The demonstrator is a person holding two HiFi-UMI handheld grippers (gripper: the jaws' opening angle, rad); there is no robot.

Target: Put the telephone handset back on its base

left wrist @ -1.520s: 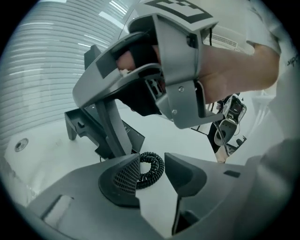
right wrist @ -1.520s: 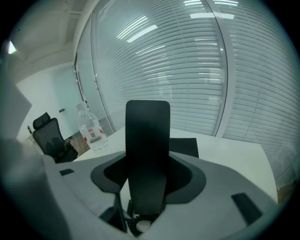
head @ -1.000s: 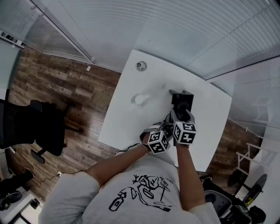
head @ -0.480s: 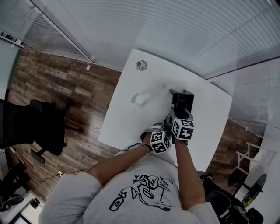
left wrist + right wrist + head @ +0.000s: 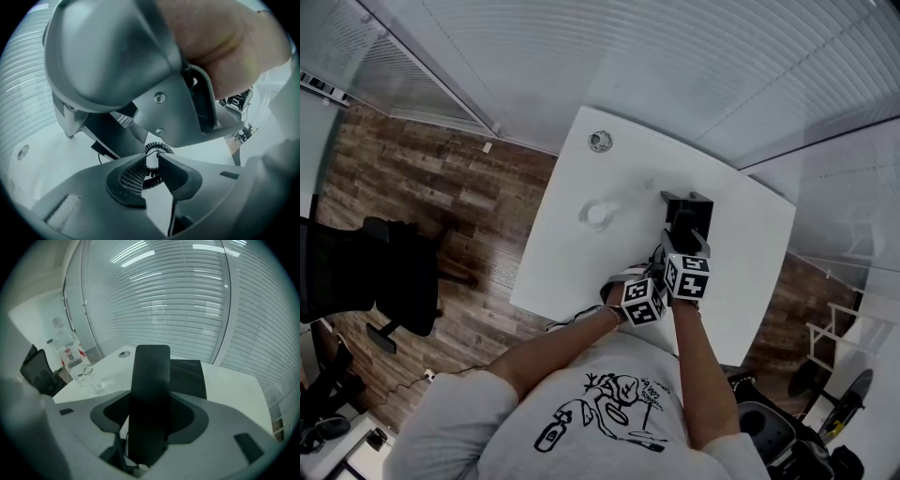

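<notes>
The black handset [image 5: 151, 371] stands upright between the pads of my right gripper [image 5: 150, 404], which is shut on it. The black base [image 5: 187, 371] lies on the white table just beyond it. In the head view the right gripper [image 5: 686, 248] holds the handset [image 5: 686, 230] close in front of the base [image 5: 687, 208]. My left gripper [image 5: 652, 281] sits beside it on the left. Its jaws are closing on the coiled cord [image 5: 151, 169], and the loops fill the narrow gap at the left gripper [image 5: 152, 157]. The right gripper's body looms right above.
A clear water bottle [image 5: 72, 359] stands on the table [image 5: 750, 244] left of the base, also in the head view as the bottle [image 5: 598, 213]. A round cable grommet [image 5: 600, 142] sits at the far corner. A black office chair [image 5: 384, 272] stands on the wooden floor.
My right gripper, holding the handset, has edged slightly left and toward the base. The left gripper has hardly shifted beside it.
</notes>
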